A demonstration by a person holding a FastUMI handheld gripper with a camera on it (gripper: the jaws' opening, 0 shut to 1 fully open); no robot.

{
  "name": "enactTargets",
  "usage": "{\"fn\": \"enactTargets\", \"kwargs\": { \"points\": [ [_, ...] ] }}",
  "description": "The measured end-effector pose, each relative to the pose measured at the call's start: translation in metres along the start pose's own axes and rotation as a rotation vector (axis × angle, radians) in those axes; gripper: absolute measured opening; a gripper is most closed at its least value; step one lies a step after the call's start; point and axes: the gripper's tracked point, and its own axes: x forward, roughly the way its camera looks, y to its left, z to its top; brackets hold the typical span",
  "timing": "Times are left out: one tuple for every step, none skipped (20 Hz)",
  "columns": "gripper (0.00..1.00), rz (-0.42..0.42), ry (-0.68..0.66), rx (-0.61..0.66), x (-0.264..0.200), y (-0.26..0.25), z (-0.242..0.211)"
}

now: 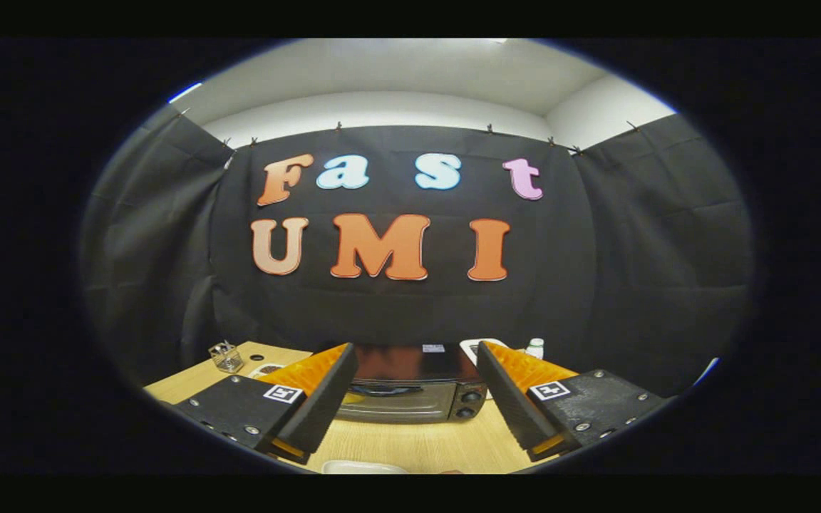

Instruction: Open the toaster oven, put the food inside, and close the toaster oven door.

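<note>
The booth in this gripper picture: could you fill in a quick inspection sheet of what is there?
Surface: wooden table, light, with bare patches.
Job's things: toaster oven beyond the fingers, door closed; white plate rim at the near edge; contents cannot be told.
Clutter: wire basket at the far left; small white bottle behind the oven, right.
Grippers: gripper open, holding nothing, fingers framing the oven.
Cables: nothing seen.
Surroundings: black cloth wall, white ceiling above.
</note>
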Motion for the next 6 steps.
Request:
{"fn": "enactTargets", "kwargs": {
  "points": [
    [0.99,-0.009,-0.013,0.001,0.003,-0.008,-0.001],
    [1.0,-0.015,-0.029,0.0,0.007,-0.014,-0.002],
    [1.0,-0.016,-0.04,-0.002,0.01,-0.017,-0.003],
    [1.0,-0.017,-0.054,-0.004,0.013,-0.02,0.0],
    [1.0,-0.017,-0.07,-0.006,0.015,-0.022,0.003],
    [0.99,-0.017,-0.081,-0.004,0.018,-0.023,0.005]
  ]
}}
